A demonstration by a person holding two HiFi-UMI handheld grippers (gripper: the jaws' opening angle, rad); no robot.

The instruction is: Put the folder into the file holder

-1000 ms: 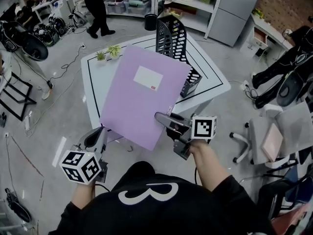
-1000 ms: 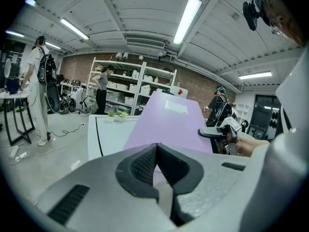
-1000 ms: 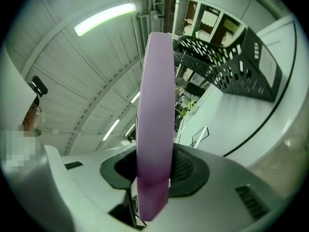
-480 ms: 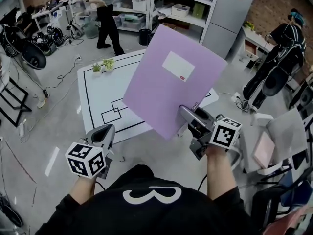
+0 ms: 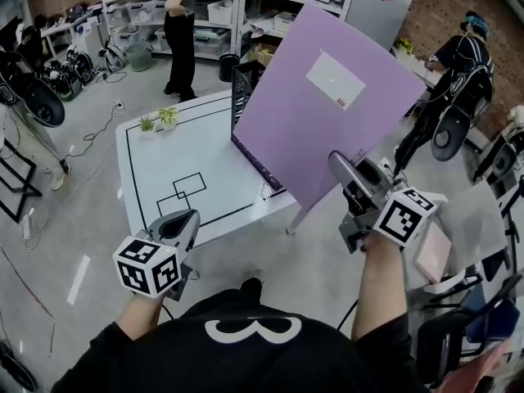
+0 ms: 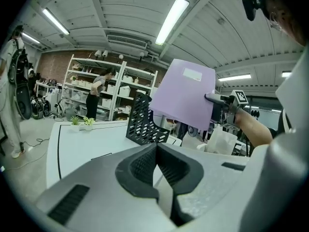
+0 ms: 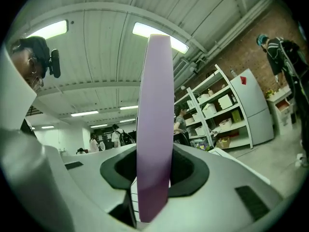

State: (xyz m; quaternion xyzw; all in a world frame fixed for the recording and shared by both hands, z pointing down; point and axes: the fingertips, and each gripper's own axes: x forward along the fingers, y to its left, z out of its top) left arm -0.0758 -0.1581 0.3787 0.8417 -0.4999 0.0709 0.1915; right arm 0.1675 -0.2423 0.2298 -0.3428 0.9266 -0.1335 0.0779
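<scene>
Over the white bench (image 5: 188,150), the lilac folder (image 5: 327,113) hangs in the air, tilted up on edge, its lower corner clenched in the right claw (image 5: 340,166); it is clear of the bench and not yet in the black file holder (image 5: 244,80), which stands upright at the bench's far edge; so the pick-up looks done, while the carry across, the lining up with a slot and the drop are left. The left claw (image 5: 187,218) hovers at the bench's near edge, clenched on nothing. The head view hides most of the holder behind the folder; the left gripper view shows its whole mesh side, nothing sticking out of it; the right gripper view shows only the folder edge-on between the pads; two small plants (image 5: 157,121) sit at the far left corner.
</scene>
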